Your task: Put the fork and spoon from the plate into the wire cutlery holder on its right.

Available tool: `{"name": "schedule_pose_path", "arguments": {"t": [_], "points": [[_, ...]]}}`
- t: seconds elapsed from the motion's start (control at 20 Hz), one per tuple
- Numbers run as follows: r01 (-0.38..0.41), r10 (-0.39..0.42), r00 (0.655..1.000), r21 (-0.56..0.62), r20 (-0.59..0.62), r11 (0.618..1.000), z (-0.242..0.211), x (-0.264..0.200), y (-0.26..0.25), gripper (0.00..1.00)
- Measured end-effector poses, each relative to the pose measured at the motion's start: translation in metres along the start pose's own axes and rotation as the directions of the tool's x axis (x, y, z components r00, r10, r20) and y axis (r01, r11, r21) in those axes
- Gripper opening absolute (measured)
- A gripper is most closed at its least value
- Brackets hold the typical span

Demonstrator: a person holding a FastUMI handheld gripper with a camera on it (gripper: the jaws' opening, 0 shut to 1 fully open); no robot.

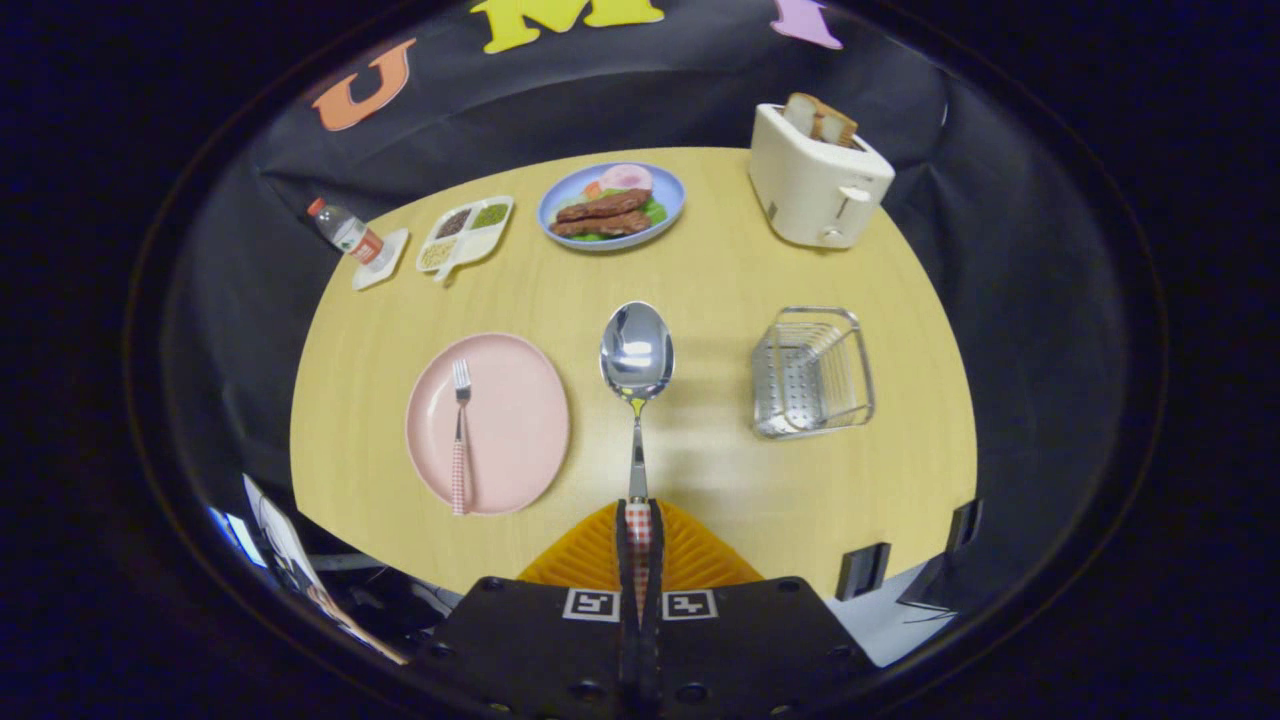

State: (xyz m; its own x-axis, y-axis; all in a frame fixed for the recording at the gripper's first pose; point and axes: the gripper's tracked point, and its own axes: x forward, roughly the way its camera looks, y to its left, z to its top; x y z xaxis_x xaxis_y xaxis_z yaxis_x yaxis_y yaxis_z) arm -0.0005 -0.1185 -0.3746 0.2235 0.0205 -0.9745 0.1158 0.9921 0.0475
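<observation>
fingers (pixel 638 535) clamp spoon (pixel 637 357) | checked handle mostly hidden | fork (pixel 460 432) on plate (pixel 520 420)

The gripper (pixel 638 520) clamps the checked handle of a shiny metal spoon (pixel 637 358), held above the wooden table (pixel 700 270) between a pink plate (pixel 510 420) bearing 1 checked-handled fork (pixel 460 432) and the wire cutlery holder (pixel 810 372).

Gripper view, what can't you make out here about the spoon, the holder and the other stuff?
- Spoon: the handle's end is hidden between the fingers of the tool, which is shut on it.
- Wire cutlery holder: its far outer side faces away.
- Toaster: its back is hidden by its own body.
- Bottle: label too small to make out.
</observation>
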Motion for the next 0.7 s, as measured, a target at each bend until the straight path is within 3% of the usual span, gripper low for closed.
{"name": "schedule_pose_path", "arguments": {"t": [0.4, 0.7], "points": [[0.036, -0.037, 0.998, -0.006, -0.046, 0.999, -0.003, -0.012, -0.101, 0.01], [-0.032, 0.028, 0.978, -0.012, -0.205, 0.999, 0.006, -0.005, -0.113, 0.01]]}}
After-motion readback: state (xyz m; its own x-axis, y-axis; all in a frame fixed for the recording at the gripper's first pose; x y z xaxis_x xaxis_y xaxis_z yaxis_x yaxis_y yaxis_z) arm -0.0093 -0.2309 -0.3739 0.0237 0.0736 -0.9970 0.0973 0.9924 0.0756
